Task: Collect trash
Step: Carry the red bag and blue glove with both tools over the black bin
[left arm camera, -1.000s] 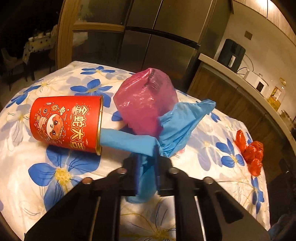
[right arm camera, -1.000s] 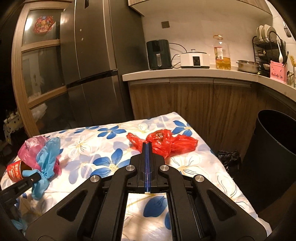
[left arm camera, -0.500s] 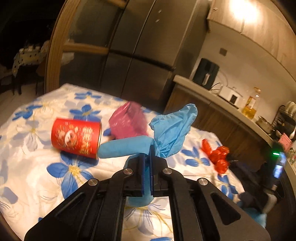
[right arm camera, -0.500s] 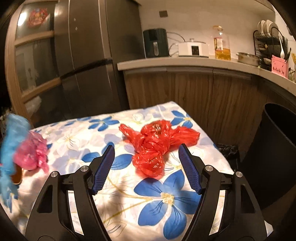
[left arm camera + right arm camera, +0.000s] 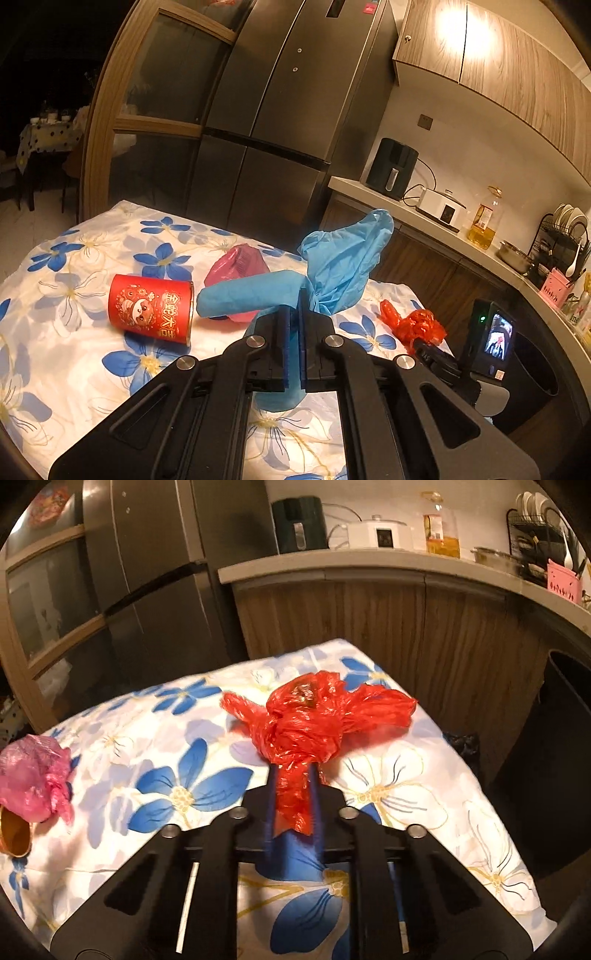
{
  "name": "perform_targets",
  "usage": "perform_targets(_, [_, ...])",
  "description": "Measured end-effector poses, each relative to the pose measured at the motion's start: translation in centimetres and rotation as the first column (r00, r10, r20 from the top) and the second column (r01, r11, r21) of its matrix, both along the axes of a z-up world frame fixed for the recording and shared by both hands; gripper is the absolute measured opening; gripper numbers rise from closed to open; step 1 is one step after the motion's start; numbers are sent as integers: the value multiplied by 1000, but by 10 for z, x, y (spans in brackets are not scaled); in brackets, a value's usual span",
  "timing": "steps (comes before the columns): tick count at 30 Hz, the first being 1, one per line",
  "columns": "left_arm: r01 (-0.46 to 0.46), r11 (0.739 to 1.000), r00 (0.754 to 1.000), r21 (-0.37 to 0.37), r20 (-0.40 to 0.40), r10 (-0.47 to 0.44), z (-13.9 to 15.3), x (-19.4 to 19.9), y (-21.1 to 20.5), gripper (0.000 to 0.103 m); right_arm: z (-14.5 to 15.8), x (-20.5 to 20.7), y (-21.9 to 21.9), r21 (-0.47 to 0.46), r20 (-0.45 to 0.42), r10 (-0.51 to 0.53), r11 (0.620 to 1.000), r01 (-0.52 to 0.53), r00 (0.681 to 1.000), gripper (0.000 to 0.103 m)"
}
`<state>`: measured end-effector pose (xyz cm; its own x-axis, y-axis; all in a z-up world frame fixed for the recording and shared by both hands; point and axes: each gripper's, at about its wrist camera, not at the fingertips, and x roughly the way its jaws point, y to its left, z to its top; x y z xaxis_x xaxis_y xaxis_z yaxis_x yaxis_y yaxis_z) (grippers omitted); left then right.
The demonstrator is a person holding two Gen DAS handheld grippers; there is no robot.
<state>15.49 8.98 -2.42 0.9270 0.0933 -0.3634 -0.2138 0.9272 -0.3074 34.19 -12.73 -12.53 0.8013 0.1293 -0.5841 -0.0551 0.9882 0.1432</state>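
My left gripper [image 5: 293,312] is shut on a crumpled blue glove [image 5: 332,266], held up above the flowered tablecloth [image 5: 55,280]. Behind it on the cloth lie a red can [image 5: 151,308] on its side and a pink plastic bag [image 5: 236,264]. My right gripper [image 5: 294,771] is closing its jaws on the knotted tail of a red plastic bag [image 5: 314,716], which rests on the cloth near the far right corner. The pads press the red plastic between them. The red bag [image 5: 417,326] also shows in the left wrist view, with the right gripper's body beside it.
A black trash bin [image 5: 554,760] stands right of the table, below the wooden counter [image 5: 369,561]. A crumpled black bag [image 5: 461,742] lies on the floor by the table corner. A steel fridge [image 5: 280,122] stands behind the table. The pink bag [image 5: 33,775] and the can's rim [image 5: 14,836] are at far left.
The left gripper lifted the blue glove up off the table and away from the can. The right gripper opened, moved down around the red bag's tail and closed on it.
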Motion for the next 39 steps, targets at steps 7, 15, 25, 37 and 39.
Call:
perform_targets(7, [11, 1000, 1000, 15, -1, -11, 1, 1, -8, 3, 37, -44, -13, 31, 134, 31, 999, -35, 991, 10])
perform_targets(15, [63, 997, 998, 50, -14, -63, 7, 9, -41, 3, 68, -94, -44, 66, 212, 43, 996, -58, 976, 10])
perform_targets(25, [163, 980, 987, 112, -22, -162, 18, 26, -112, 3, 87, -133, -94, 53, 270, 6, 998, -21, 963, 10])
perform_targets(37, [294, 942, 955, 161, -19, -295, 32, 47, -197, 3, 107, -155, -175, 63, 323, -124, 992, 110, 938, 10])
perform_targets(39, [314, 934, 949, 171, -18, -316, 34, 50, -211, 3, 109, -158, -186, 63, 327, -144, 990, 130, 934, 10])
